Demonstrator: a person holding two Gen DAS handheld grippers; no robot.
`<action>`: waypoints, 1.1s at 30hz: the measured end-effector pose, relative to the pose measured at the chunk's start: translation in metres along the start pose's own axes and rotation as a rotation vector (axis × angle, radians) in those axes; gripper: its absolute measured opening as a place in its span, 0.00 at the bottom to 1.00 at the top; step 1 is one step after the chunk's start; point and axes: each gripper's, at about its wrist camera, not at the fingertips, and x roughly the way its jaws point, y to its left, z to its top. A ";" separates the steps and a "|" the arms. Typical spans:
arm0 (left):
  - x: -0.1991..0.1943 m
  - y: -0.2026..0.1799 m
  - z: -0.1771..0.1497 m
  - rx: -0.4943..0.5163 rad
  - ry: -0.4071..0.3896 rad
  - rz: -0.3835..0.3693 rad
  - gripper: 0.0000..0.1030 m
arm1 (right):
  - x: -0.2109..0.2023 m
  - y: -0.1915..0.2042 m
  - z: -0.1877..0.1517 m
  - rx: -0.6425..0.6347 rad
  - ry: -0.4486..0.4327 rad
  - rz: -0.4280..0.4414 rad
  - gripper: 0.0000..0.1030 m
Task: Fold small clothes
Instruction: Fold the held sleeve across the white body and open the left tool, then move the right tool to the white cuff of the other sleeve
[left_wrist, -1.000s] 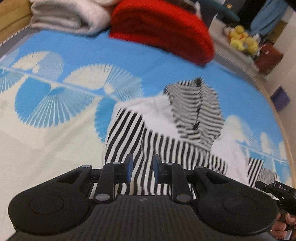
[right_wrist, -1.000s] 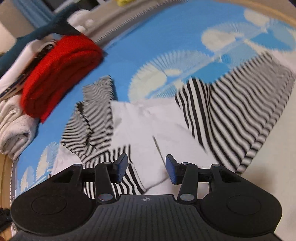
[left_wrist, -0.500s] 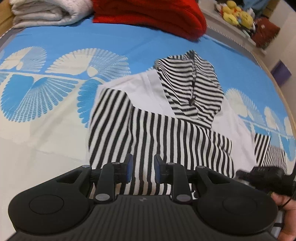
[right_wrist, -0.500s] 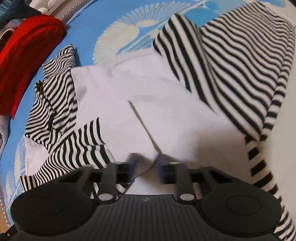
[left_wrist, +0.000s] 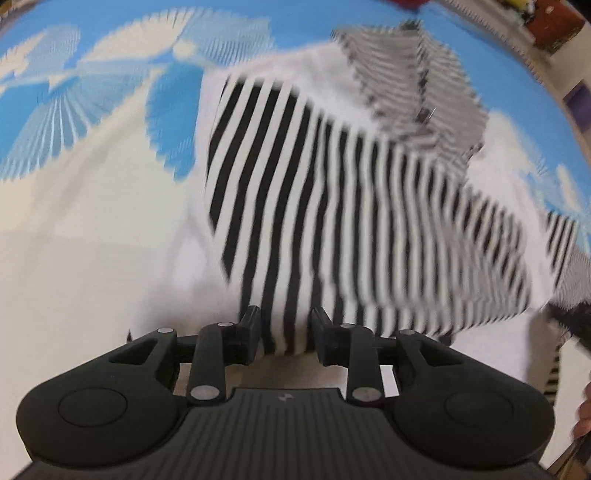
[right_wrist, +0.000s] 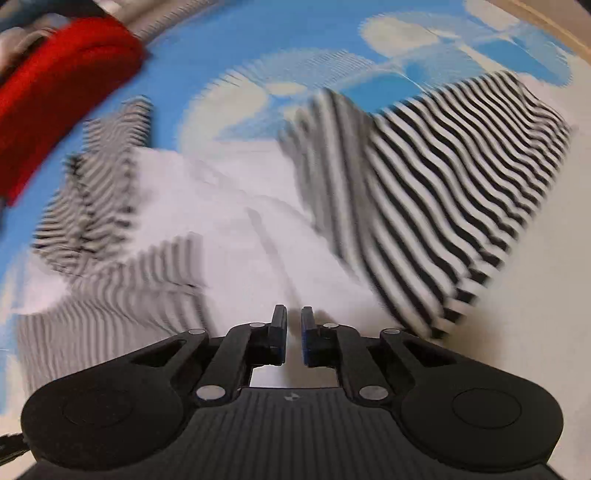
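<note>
A small hooded top, white with black-and-white striped sleeves and hood, lies on a blue and cream bed cover. A striped sleeve is folded across its white body. My left gripper is open, its jaws on either side of the striped sleeve's near edge. My right gripper is shut on the white hem of the top, with the striped sleeve to its right. Both views are blurred by motion.
A folded red blanket lies at the far left of the right wrist view, beyond the hood. The other gripper and hand show at the right edge of the left wrist view. The bed's wooden edge runs at top right.
My right gripper went from open to shut on the white hem. My left gripper dropped closer onto the striped sleeve, jaws still apart. Both views now blur with movement.
</note>
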 end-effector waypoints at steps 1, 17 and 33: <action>0.005 0.002 -0.002 0.001 0.015 0.005 0.32 | -0.004 0.002 0.001 -0.013 -0.025 0.032 0.19; -0.033 -0.062 -0.007 0.184 -0.151 0.082 0.70 | -0.012 -0.013 0.019 0.005 0.051 0.121 0.47; -0.084 -0.124 -0.028 0.174 -0.405 0.097 0.83 | -0.058 -0.133 0.072 0.181 -0.106 -0.008 0.49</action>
